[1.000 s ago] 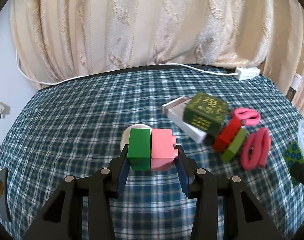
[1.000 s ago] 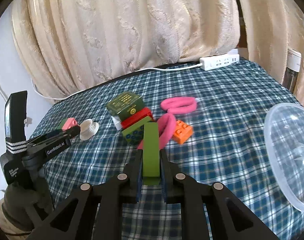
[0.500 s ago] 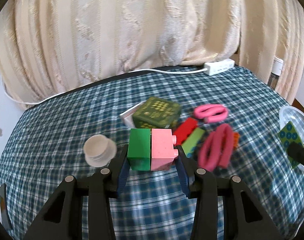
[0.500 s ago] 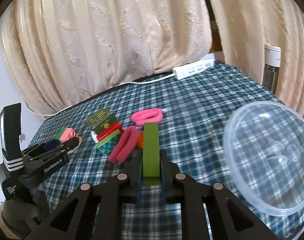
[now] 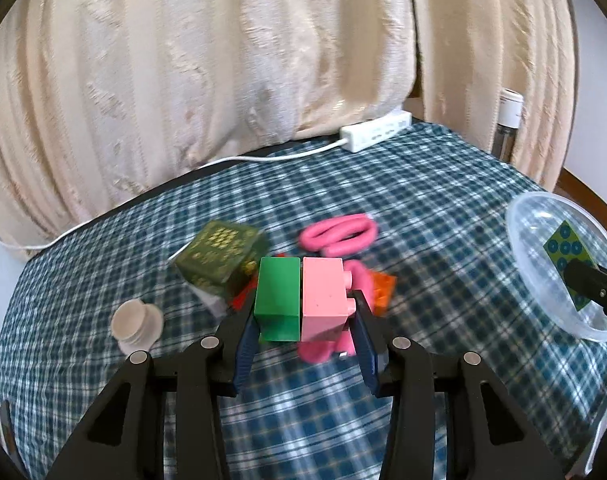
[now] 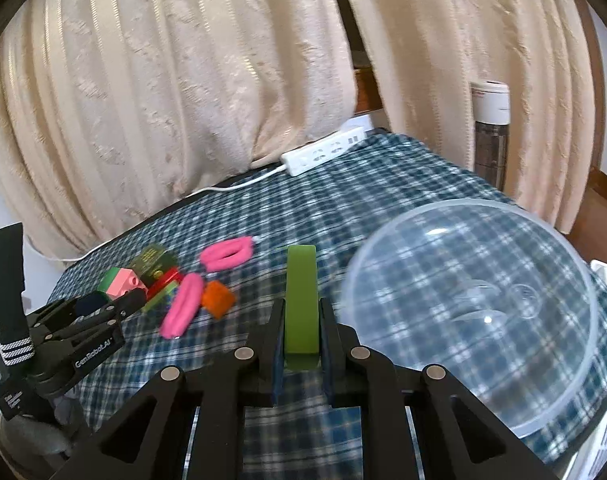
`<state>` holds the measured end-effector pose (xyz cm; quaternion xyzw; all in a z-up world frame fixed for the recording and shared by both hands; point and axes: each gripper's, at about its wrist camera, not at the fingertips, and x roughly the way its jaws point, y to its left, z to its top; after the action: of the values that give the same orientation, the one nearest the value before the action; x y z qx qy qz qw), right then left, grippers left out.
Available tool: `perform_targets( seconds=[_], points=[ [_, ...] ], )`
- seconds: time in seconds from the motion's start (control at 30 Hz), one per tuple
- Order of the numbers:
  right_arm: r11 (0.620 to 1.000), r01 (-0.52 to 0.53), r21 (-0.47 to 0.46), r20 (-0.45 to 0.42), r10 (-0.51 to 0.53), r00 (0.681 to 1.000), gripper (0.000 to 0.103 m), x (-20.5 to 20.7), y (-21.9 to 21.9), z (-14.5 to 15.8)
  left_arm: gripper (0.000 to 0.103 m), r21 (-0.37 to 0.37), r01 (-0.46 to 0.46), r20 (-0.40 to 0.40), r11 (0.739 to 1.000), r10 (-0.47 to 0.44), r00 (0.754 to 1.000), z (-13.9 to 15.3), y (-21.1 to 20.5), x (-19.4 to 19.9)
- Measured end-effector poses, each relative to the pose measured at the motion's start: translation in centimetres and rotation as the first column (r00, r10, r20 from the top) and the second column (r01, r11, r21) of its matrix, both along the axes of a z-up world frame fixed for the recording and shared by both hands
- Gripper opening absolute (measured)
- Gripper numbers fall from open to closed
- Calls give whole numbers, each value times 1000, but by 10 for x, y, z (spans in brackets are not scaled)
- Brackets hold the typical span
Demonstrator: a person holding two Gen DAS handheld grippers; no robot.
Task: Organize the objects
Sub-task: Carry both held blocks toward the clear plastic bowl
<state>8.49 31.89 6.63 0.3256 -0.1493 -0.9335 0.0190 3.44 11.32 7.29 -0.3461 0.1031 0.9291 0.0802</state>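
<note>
**A:** What's the step in hand, and how do you do it well?

**B:** I judge it's carrying bricks to the clear bowl (image 6: pixel 469 320), which sits on the checked surface (image 6: pixel 383 200) off to my right. My right hand-held gripper (image 6: pixel 301 344) holds a flat olive-green brick (image 6: pixel 301 304) just beside the bowl's near rim. I'd bring it over the rim and well inside before easing the grip, low enough that the brick doesn't bounce out or tip the light bowl.

**A:** How are your hand-held grippers set?

**B:** The right one is nearly together, clamped on that thin brick's two faces. My left hand-held gripper (image 5: pixel 307 316) is spread wider, clamped on a green brick (image 5: pixel 278 292) and pink brick (image 5: pixel 323 292) pressed side by side, raised above the pile.

**A:** What's in the pile?

**B:** Pink hair ties (image 5: pixel 337 234), an orange brick (image 5: pixel 383 292), a dark green box (image 5: pixel 221 254). A white cap (image 5: pixel 137 322) lies apart, to the left.
</note>
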Motion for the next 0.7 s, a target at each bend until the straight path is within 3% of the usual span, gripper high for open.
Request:
perform_targets(
  seconds=[0.27, 0.7],
  points=[
    [997, 75, -6, 11, -75, 997, 16, 9, 36, -7, 44, -4, 92, 11, 996, -92, 996, 0, 44, 2],
    [987, 159, -37, 49, -157, 986, 16, 16, 85, -25, 44, 131, 237, 112, 963, -252, 961, -4, 94, -5]
  ],
)
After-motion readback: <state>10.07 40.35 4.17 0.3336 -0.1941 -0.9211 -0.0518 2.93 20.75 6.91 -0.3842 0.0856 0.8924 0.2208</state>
